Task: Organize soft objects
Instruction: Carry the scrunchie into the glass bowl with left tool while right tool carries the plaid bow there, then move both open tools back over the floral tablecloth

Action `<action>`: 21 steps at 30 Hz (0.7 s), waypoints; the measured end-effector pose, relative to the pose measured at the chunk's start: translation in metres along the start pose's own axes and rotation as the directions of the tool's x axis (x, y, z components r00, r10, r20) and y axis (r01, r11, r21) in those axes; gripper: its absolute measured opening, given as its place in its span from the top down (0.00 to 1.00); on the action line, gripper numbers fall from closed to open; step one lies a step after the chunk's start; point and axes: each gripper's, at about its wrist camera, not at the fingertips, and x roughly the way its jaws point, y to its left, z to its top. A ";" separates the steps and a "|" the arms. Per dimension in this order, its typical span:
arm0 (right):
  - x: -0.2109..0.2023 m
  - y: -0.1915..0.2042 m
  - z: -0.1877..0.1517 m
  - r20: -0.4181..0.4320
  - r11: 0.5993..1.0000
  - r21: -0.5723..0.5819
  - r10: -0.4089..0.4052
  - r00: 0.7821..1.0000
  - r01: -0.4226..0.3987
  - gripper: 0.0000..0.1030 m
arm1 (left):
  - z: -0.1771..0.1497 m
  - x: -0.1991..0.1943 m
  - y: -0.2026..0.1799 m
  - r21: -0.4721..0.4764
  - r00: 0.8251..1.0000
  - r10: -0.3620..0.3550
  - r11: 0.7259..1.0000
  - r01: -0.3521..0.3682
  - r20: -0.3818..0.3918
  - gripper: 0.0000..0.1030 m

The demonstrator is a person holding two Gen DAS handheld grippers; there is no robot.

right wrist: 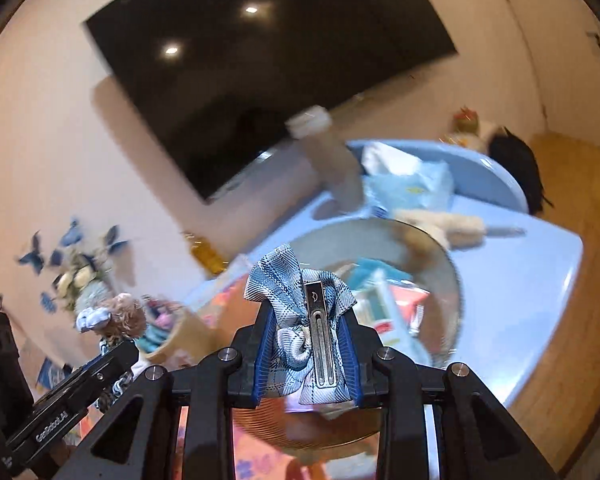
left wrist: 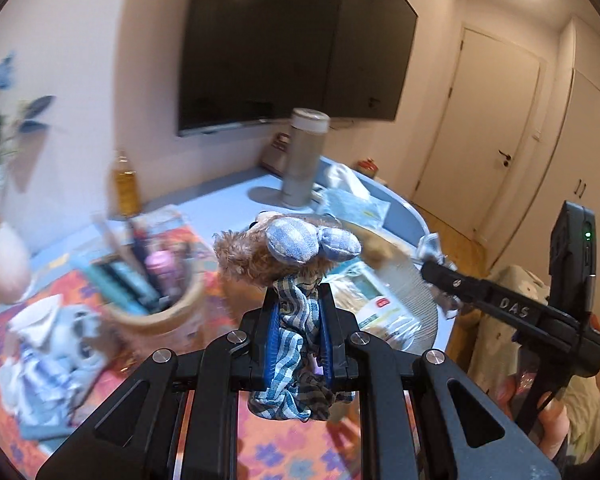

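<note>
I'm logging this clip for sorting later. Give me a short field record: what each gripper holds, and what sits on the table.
left gripper: shut on plush toy, gripped by its striped cloth
right gripper: shut on plaid bow clip
table: blue top, tall grey canister, wooden cup of pens, amber bottle, round tray
image quality: motion blur

Obstacles: tall flask [left wrist: 305, 156] mid-table, pen cup [left wrist: 156, 300] left, shallow bowl [right wrist: 452, 276] right | Free: bare blue tabletop [right wrist: 532, 264] right of bowl, open strip left of flask.
</note>
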 end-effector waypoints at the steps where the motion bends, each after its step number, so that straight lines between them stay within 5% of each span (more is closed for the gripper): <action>1: 0.003 -0.004 0.001 -0.007 1.000 0.008 -0.005 1.000 0.005 0.71 | 0.001 0.006 -0.003 0.004 1.000 -0.006 1.000 0.006 -0.009 0.86; 7: 0.020 -0.008 0.004 -0.067 1.000 0.011 0.004 0.998 -0.003 0.69 | 0.003 0.034 -0.017 0.020 0.999 -0.016 1.000 0.017 -0.049 0.86; 8: 0.022 -0.007 0.006 -0.073 1.000 0.012 0.008 0.997 -0.008 0.66 | 0.003 0.034 -0.017 0.020 0.999 -0.018 1.000 0.019 -0.051 0.84; 9: 0.023 -0.006 0.006 -0.076 1.000 0.015 0.007 0.997 -0.006 0.52 | 0.003 0.036 -0.017 0.015 0.998 -0.027 0.999 0.028 -0.054 0.84; 11: 0.021 -0.007 0.007 -0.055 0.999 0.033 0.012 0.998 -0.010 0.33 | 0.003 0.040 -0.015 0.005 0.997 -0.030 1.000 0.030 -0.067 0.65; 14: 0.014 -0.011 0.010 -0.037 0.999 0.049 0.022 0.999 -0.020 0.27 | -0.002 0.038 -0.015 0.017 0.997 0.002 1.000 0.000 -0.073 0.41; 21: 0.000 -0.013 0.007 -0.035 0.997 0.067 0.031 0.999 -0.029 0.27 | -0.011 0.005 -0.002 0.003 0.999 0.022 1.000 -0.022 -0.039 0.35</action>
